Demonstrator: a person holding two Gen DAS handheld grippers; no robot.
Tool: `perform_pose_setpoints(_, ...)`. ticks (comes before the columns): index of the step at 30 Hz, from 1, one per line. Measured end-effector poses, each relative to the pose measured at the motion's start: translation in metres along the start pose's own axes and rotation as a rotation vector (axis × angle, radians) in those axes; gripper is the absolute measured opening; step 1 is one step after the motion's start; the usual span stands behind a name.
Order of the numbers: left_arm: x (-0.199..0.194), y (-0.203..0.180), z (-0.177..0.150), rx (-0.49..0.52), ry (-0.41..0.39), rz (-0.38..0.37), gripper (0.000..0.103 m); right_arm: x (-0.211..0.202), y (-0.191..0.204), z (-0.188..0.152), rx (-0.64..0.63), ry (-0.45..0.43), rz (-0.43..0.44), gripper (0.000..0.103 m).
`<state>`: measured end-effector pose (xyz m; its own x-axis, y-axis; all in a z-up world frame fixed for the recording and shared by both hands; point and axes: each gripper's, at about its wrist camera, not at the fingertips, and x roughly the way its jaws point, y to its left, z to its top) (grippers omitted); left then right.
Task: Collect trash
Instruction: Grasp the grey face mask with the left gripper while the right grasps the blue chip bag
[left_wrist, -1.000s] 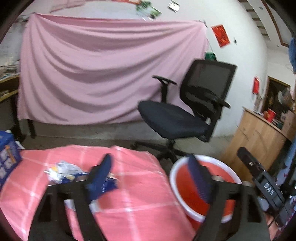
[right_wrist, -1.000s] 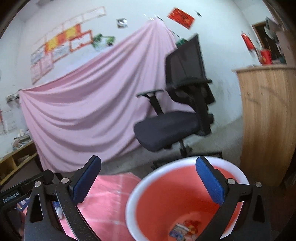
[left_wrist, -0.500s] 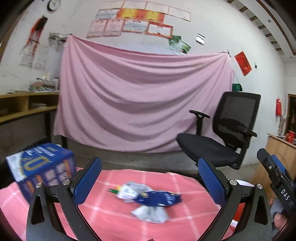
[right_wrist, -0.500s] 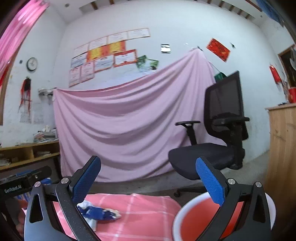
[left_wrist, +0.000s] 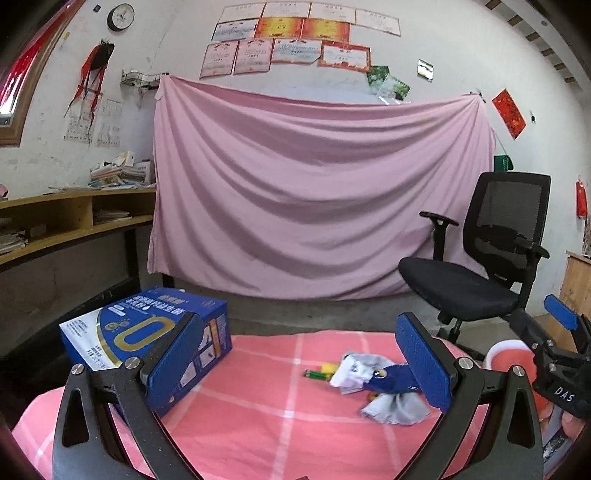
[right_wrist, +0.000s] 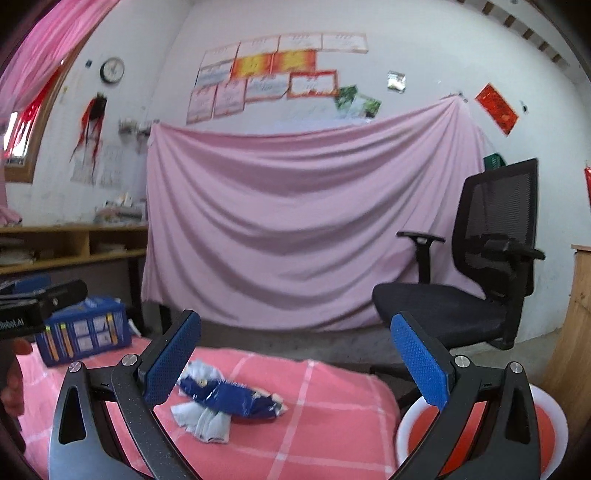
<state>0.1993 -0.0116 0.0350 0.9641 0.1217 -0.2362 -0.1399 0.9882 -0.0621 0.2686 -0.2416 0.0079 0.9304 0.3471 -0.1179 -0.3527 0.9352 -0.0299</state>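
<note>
A small heap of trash lies on the pink checked tablecloth (left_wrist: 258, 413): a blue wrapper (left_wrist: 393, 382), crumpled grey-white paper (left_wrist: 397, 410) and a small green and yellow item (left_wrist: 321, 372). The wrapper (right_wrist: 232, 400) and paper (right_wrist: 201, 421) also show in the right wrist view. A red bin with a white rim (right_wrist: 480, 439) stands off the table's right end; its rim shows in the left wrist view (left_wrist: 506, 350). My left gripper (left_wrist: 301, 363) is open and empty, short of the heap. My right gripper (right_wrist: 293, 363) is open and empty, above the table's right end.
A blue carton (left_wrist: 147, 339) sits on the table's left part, also in the right wrist view (right_wrist: 86, 334). A black office chair (left_wrist: 480, 273) stands behind the bin. A pink sheet (left_wrist: 314, 199) hangs on the back wall. Wooden shelves (left_wrist: 66, 221) run along the left.
Both grippers have tilted up and swung left, away from over the red bin, and now face the table with the trash heap and the blue carton. Both stay open and empty.
</note>
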Motion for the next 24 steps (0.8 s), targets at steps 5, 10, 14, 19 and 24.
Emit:
perform_pose_setpoints(5, 0.017, 0.003, -0.009, 0.013, 0.078, -0.003, 0.102, 0.022, 0.003, -0.008, -0.004, 0.124, 0.028, 0.103)
perform_pose_setpoints(10, 0.039, 0.003, -0.02, 0.031, 0.199, -0.016, 0.102, 0.051, -0.002, -0.02, 0.034, 0.291, 0.073, 0.103)
perform_pose_setpoints(14, 0.056, -0.001, -0.031, 0.044, 0.294, -0.05, 0.102, 0.073, -0.007, -0.032, 0.068, 0.425, 0.1, 0.1)
perform_pose_setpoints(19, 0.072, -0.009, -0.04, 0.044, 0.397, -0.114, 0.096, 0.09, -0.008, -0.04, 0.095, 0.533, 0.145, 0.09)
perform_pose_setpoints(24, 0.087, -0.021, -0.045, 0.065, 0.476, -0.19, 0.076, 0.103, -0.009, -0.047, 0.113, 0.608, 0.176, 0.078)
